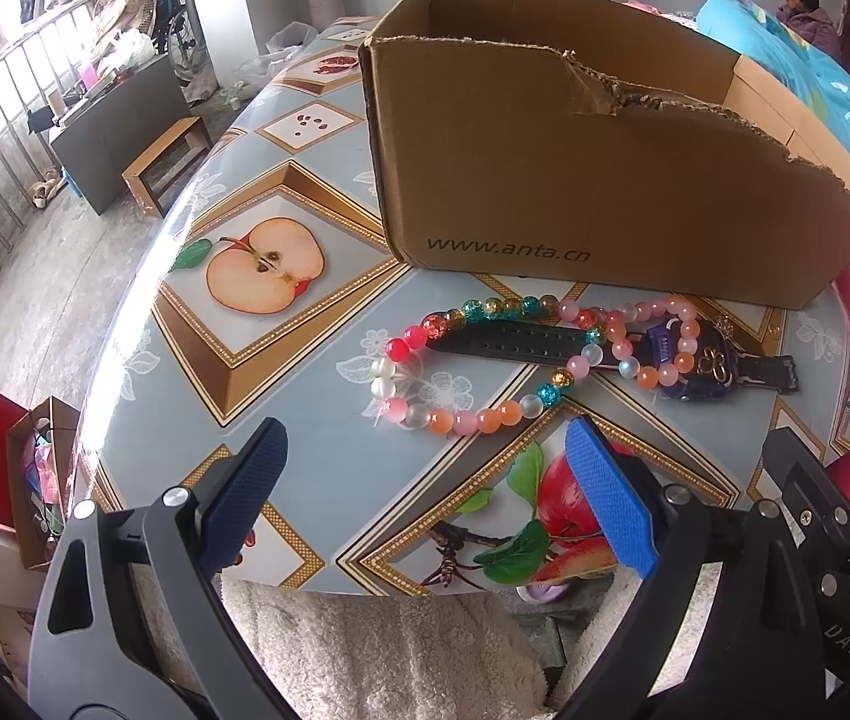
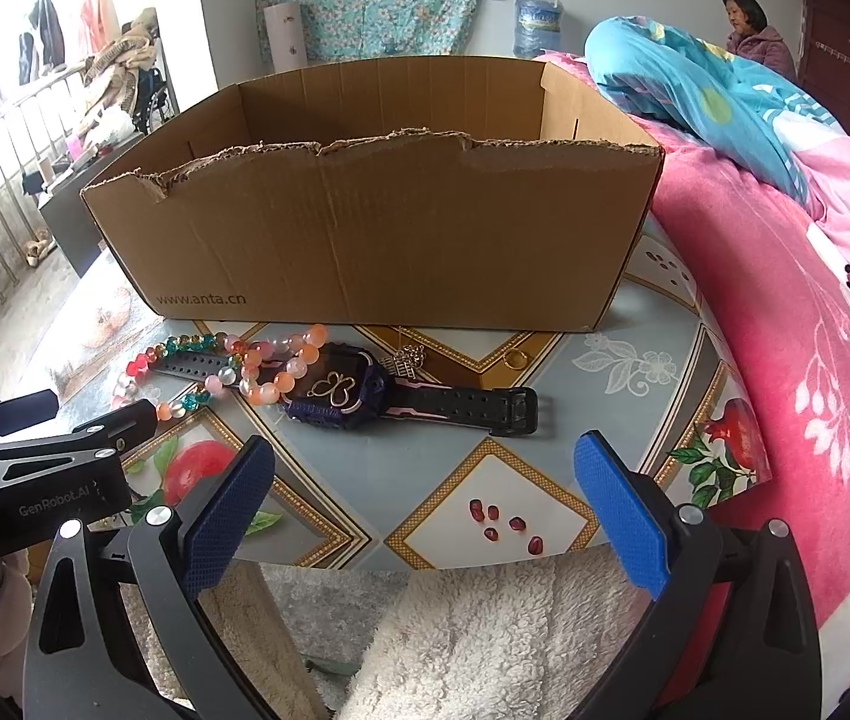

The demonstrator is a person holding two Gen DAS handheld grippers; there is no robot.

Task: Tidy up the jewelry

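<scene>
A colourful bead necklace [image 1: 473, 420] [image 2: 257, 363] lies on the table, draped over a dark watch [image 1: 701, 366] [image 2: 359, 396] with a black strap. A gold butterfly charm [image 2: 335, 390] rests on the watch face. A silver pendant [image 2: 407, 360] and a gold ring [image 2: 514, 358] lie just in front of the open cardboard box [image 1: 575, 180] [image 2: 377, 228]. My left gripper [image 1: 425, 468] is open and empty, close before the necklace. My right gripper [image 2: 425, 480] is open and empty, close before the watch.
The table [image 1: 257, 324] has a fruit-print cover. A bed with a pink blanket [image 2: 785, 360] borders its right side. A person [image 2: 752, 30] sits far back. Gift bags [image 1: 11, 468] stand on the floor at left. White fleece [image 2: 485, 648] lies below the grippers.
</scene>
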